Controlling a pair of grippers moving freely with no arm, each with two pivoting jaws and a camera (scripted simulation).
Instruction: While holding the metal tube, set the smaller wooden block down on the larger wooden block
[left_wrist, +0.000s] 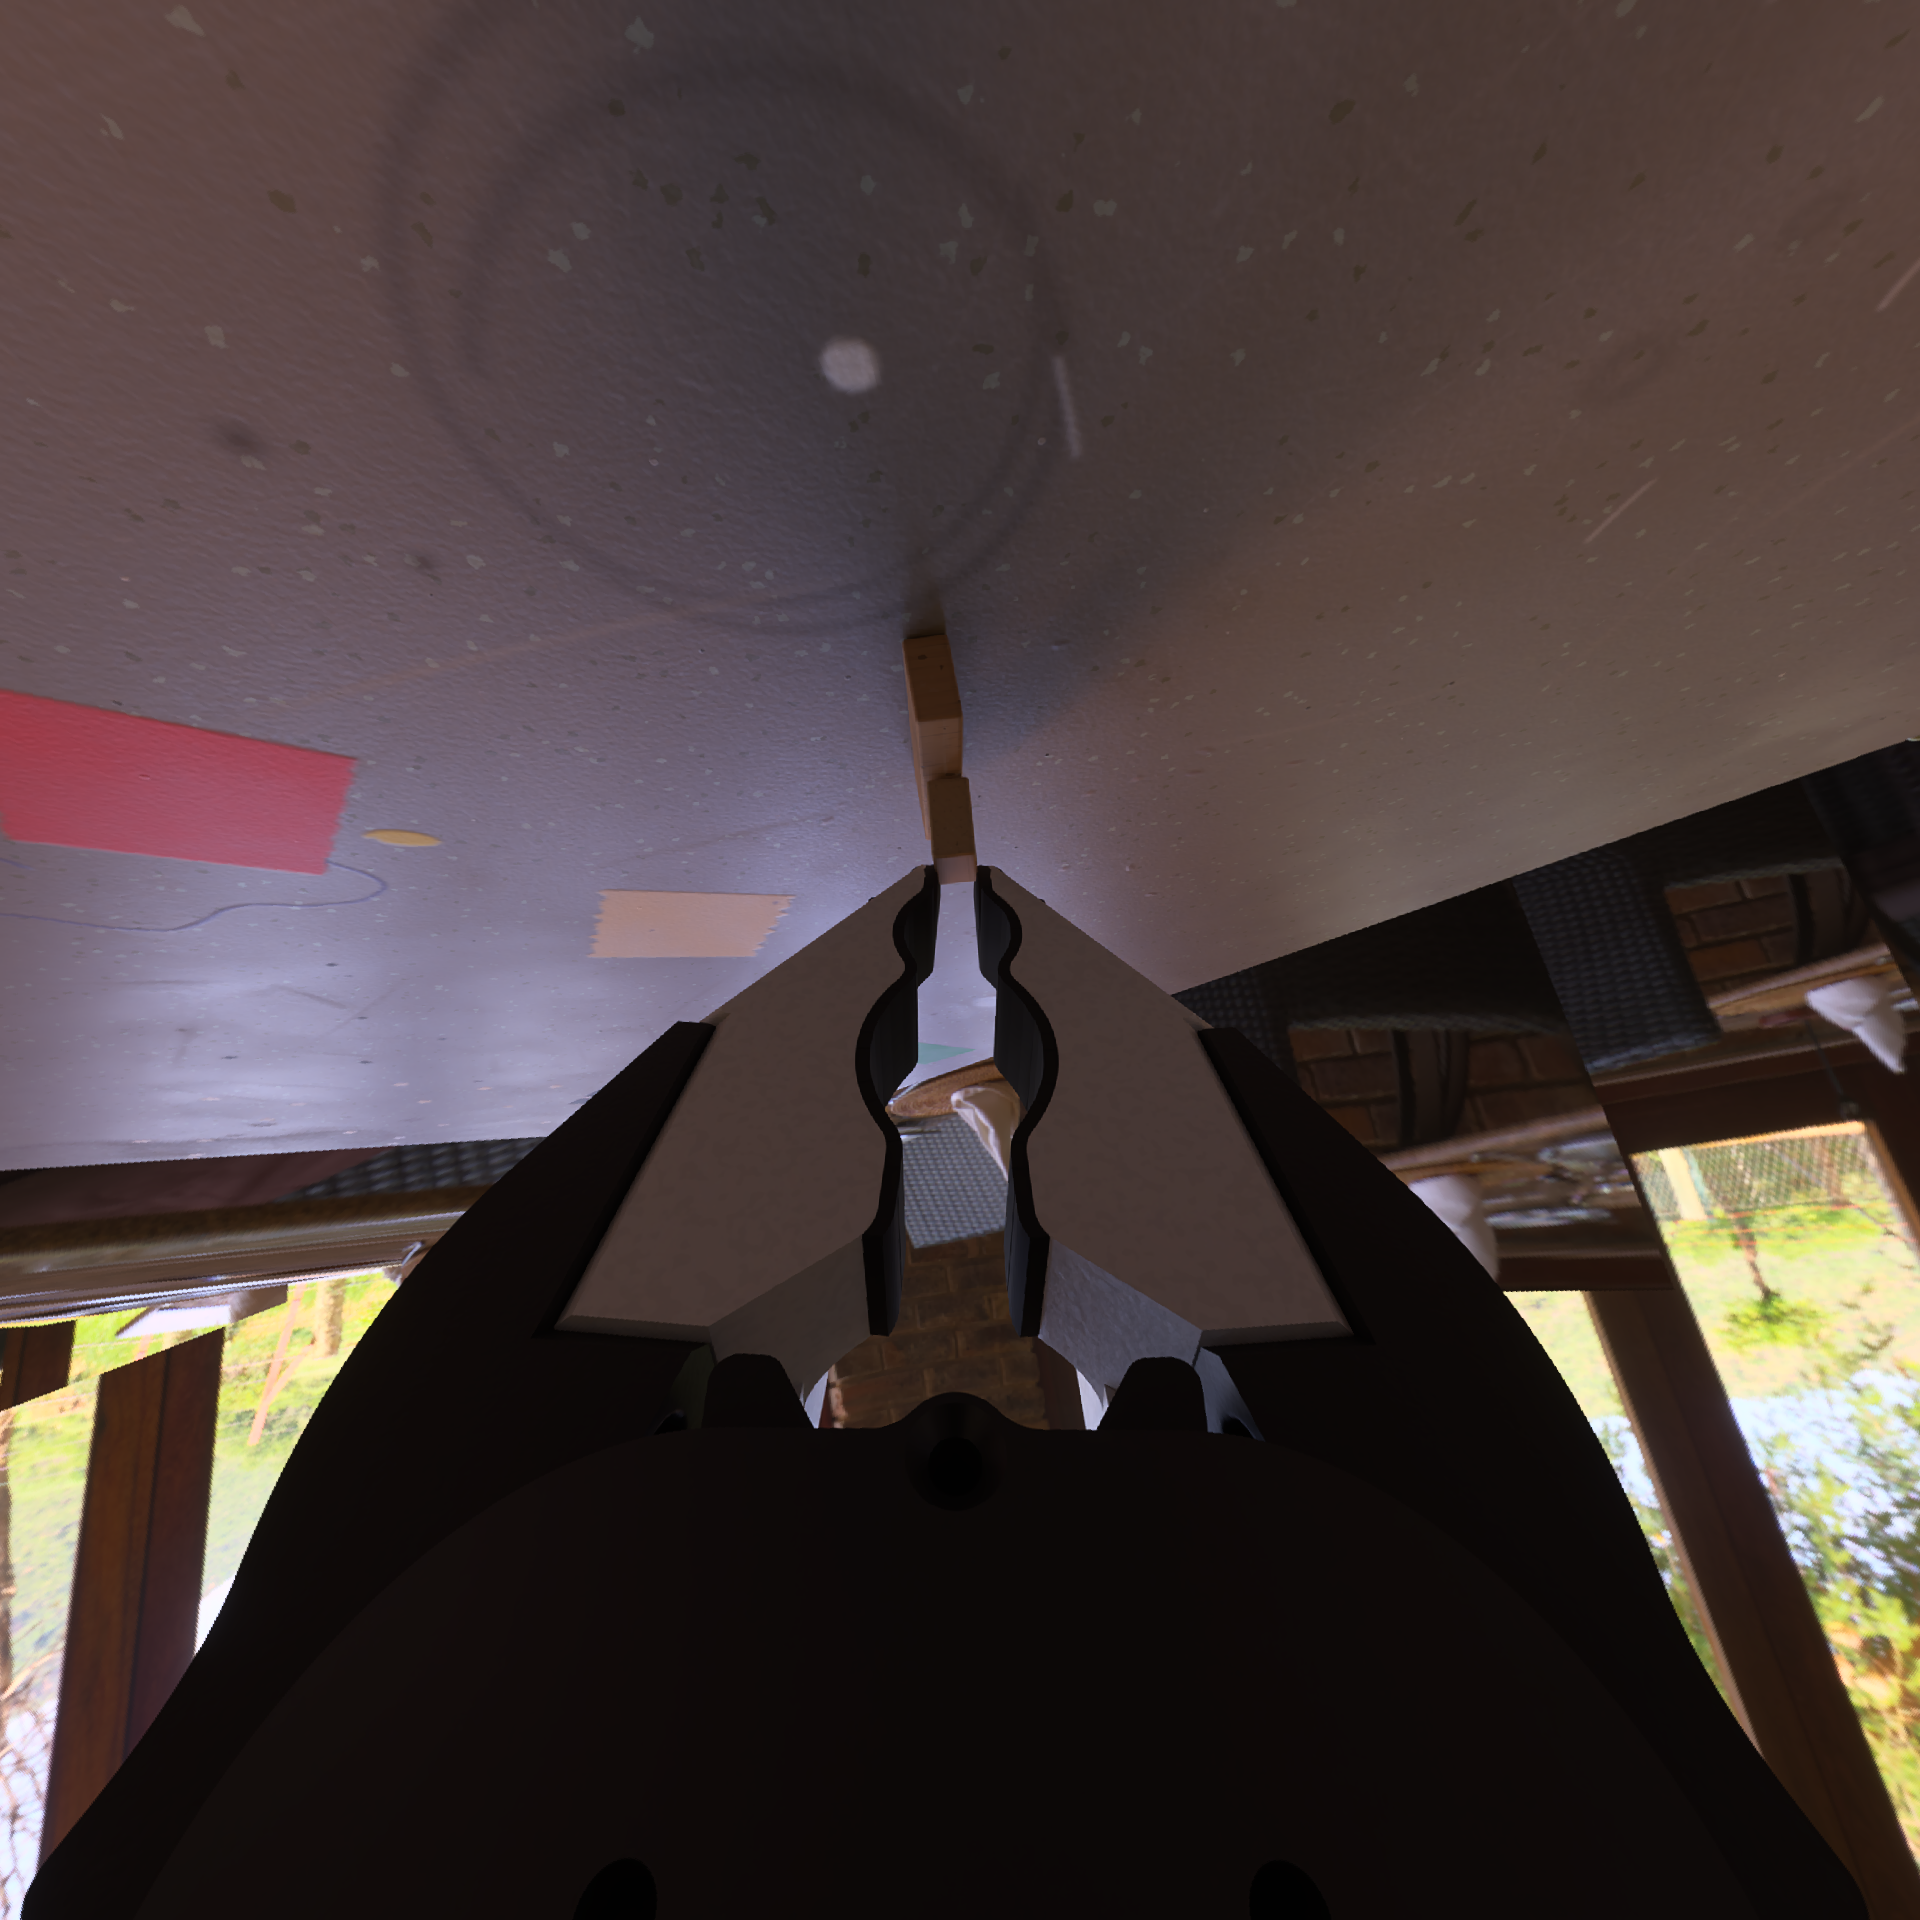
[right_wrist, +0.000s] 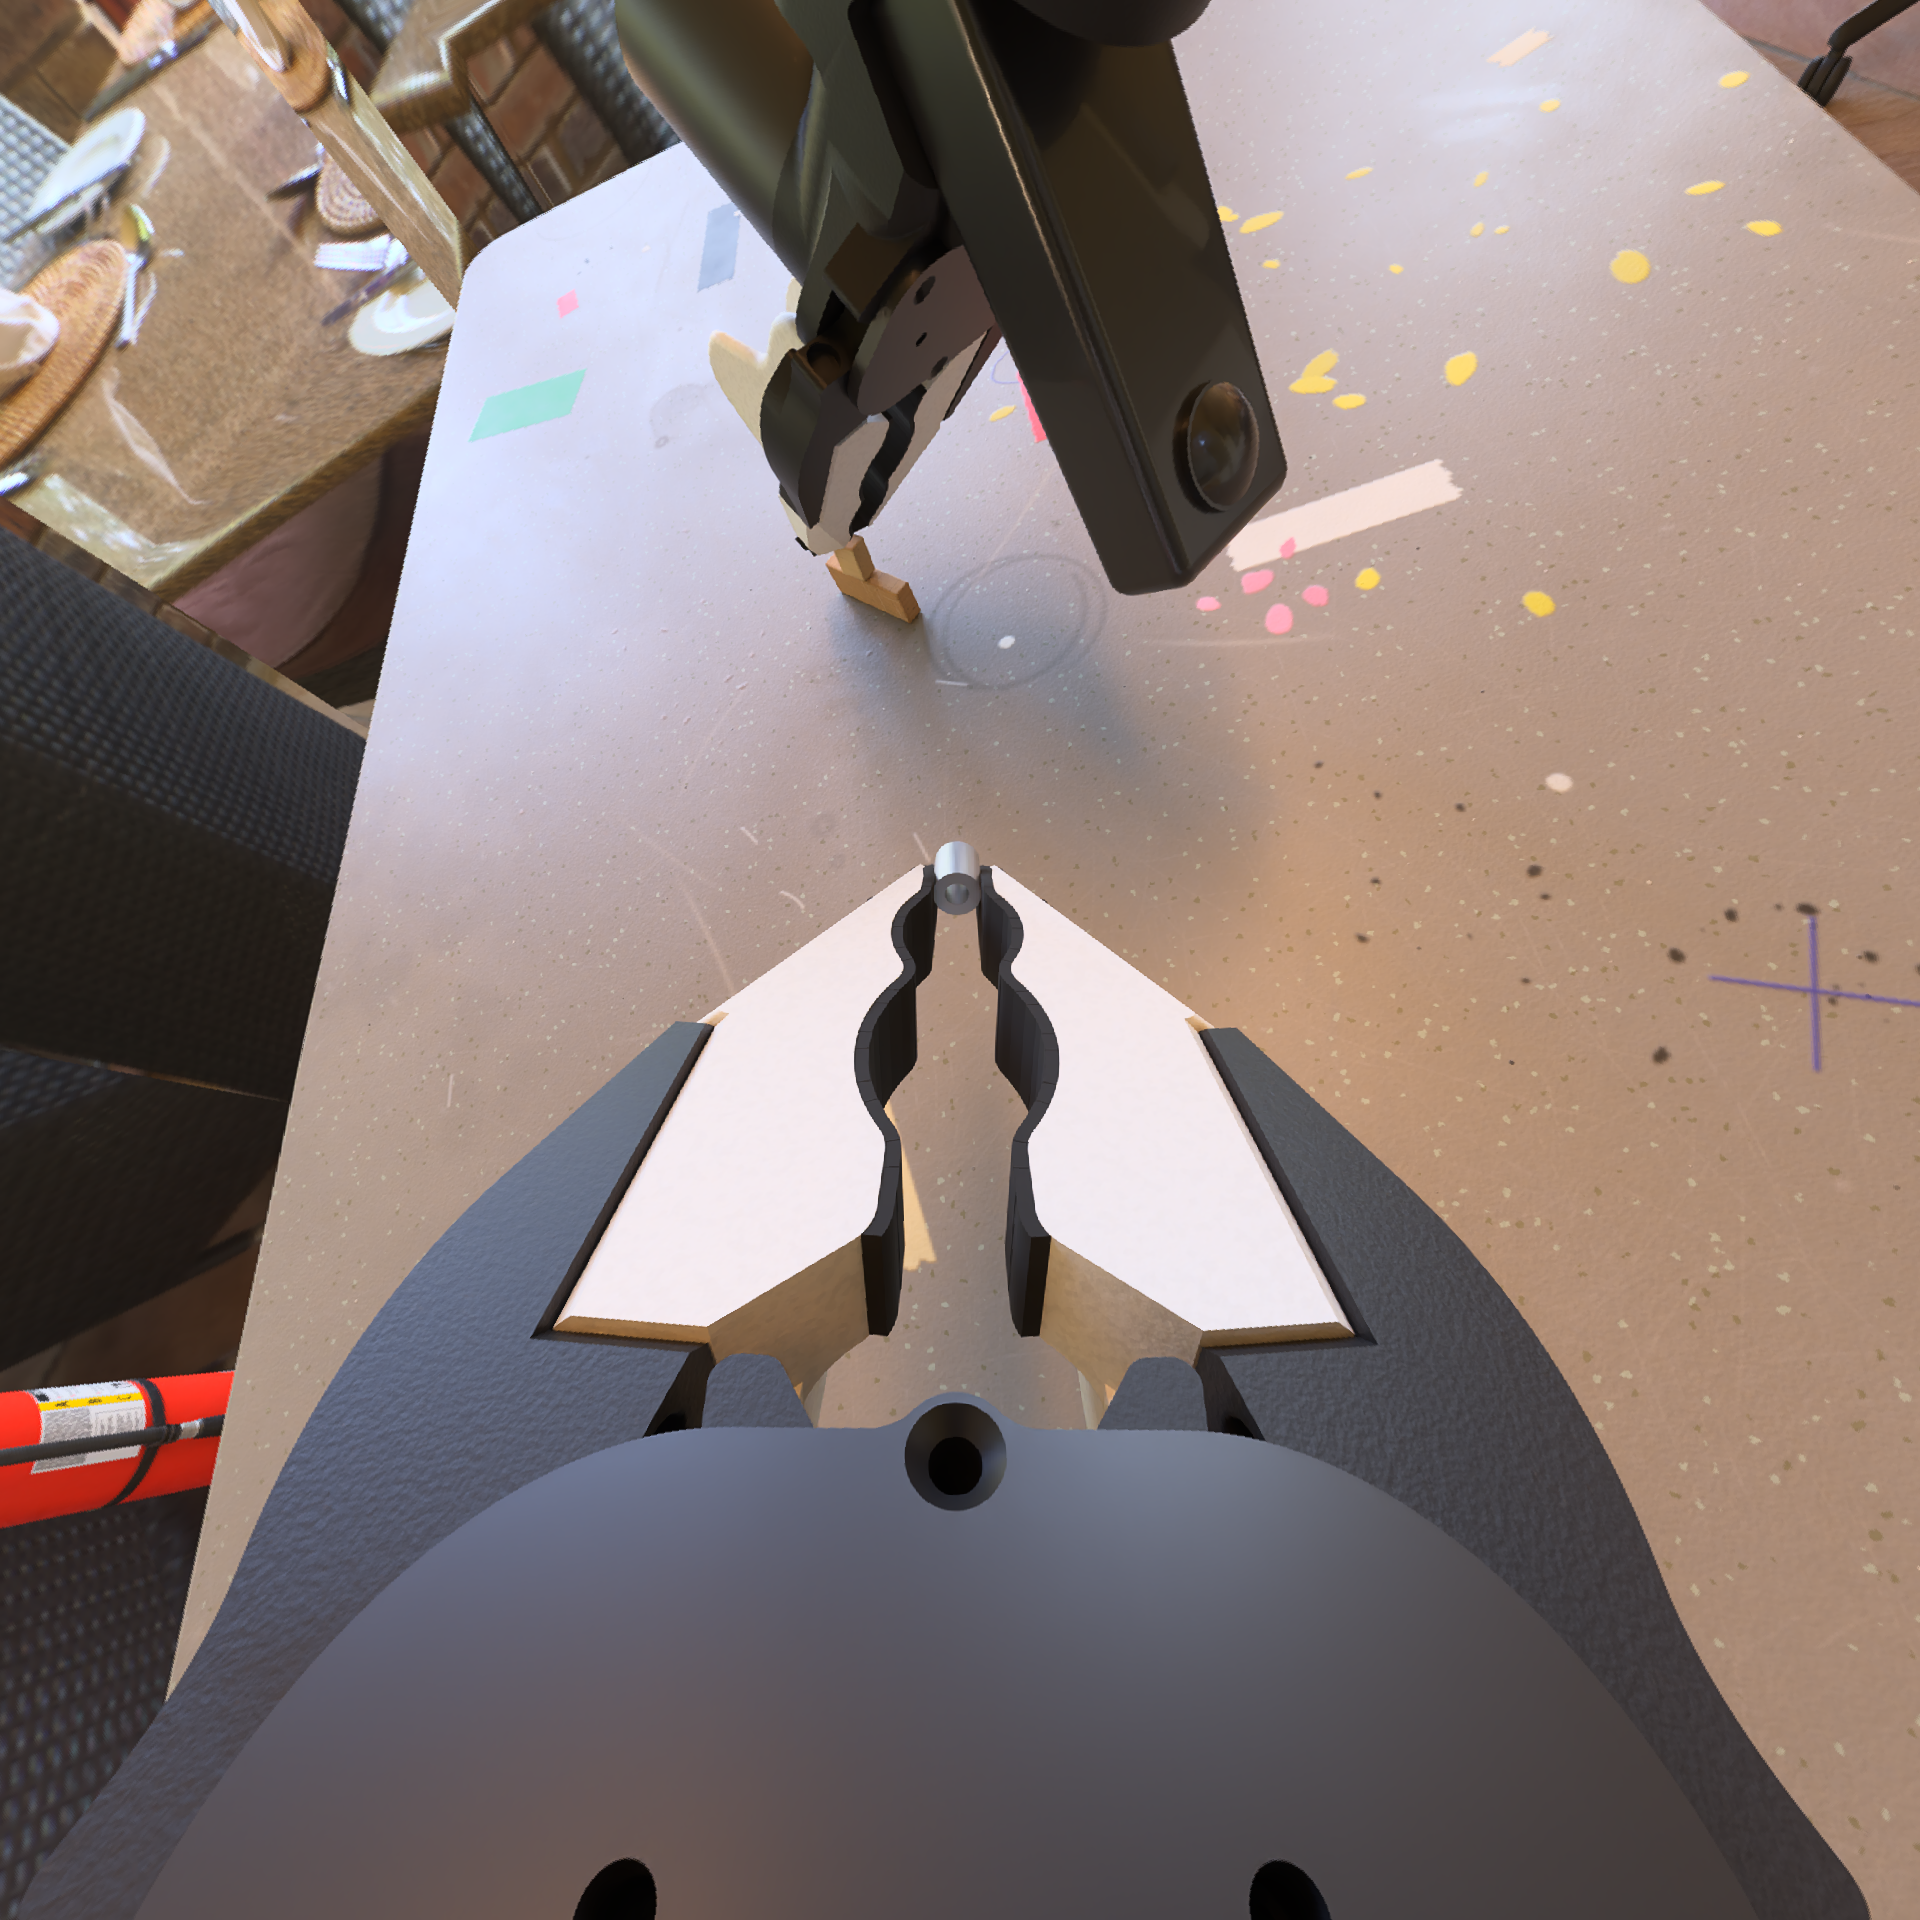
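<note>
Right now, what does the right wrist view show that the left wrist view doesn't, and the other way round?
Only the right wrist view shows the short silver metal tube pinched at the tips of the right tongs, plus the yellow paint spots and a red cylinder beside the table.

Only the left wrist view shows the left tongs from behind, closed on the smaller pale wooden block.

Both show that smaller block touching the larger flat wooden block on the speckled grey table.

Left gripper (right_wrist: 831, 540) blocks stacked blocks (right_wrist: 873, 587); table (right_wrist: 623, 831) between seemingly open.
</note>
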